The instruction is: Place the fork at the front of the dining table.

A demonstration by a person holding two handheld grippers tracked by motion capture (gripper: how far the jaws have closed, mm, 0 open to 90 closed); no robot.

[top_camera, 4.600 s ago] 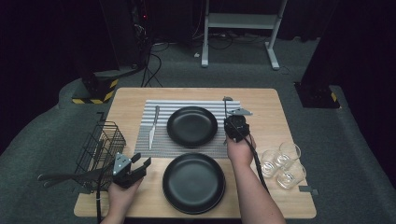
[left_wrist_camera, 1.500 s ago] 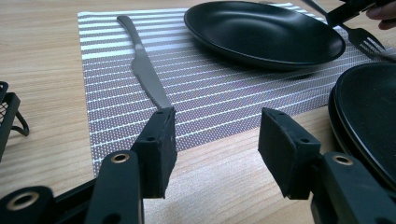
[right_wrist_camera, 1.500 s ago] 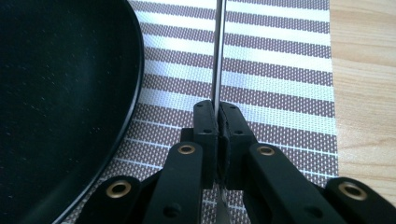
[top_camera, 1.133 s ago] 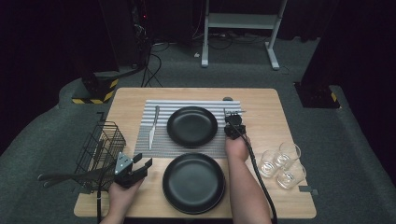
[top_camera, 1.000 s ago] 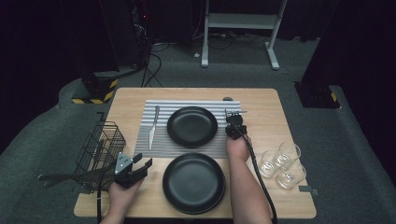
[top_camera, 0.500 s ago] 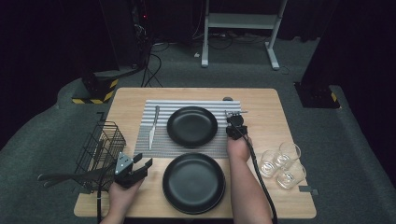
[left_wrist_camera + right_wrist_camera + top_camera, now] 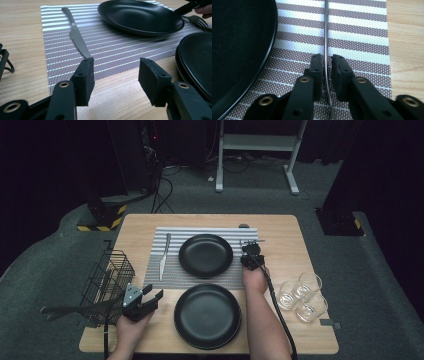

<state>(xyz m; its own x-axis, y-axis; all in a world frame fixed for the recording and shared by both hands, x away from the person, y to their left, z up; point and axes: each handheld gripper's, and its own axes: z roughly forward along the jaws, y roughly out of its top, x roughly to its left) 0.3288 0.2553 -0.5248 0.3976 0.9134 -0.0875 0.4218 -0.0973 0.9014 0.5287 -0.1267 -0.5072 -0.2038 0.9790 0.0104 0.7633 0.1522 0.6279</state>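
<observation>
**High view.** My right gripper [image 7: 248, 247] sits right of centre, just right of the far plate [image 7: 206, 255], on the striped mat [image 7: 172, 270]. Under it lies the fork [image 7: 251, 241], near the mat's right edge. My left gripper [image 7: 150, 298] rests at lower left beside the basket [image 7: 107, 277], jaws apart and empty. A knife [image 7: 163, 255] lies left of the plate.

**Left gripper view.** The pads [image 7: 85, 77] stand moderately wide with nothing between them. The fork's tines [image 7: 198, 20] show at upper right, past the plate's rim.

**Right gripper view.** The fork's thin handle [image 7: 326, 37] runs up the frame's centre, so its long axis lies along the jaws, tines beyond the top edge. The jaws have just been opening; a narrow gap shows each side of the handle, so I judge it released, lying flat on the mat. I expect it to be light, stiff and slippery metal, low to the weave. It is best pinched across the handle near mid-length, pads pressed down to the mat.
</observation>
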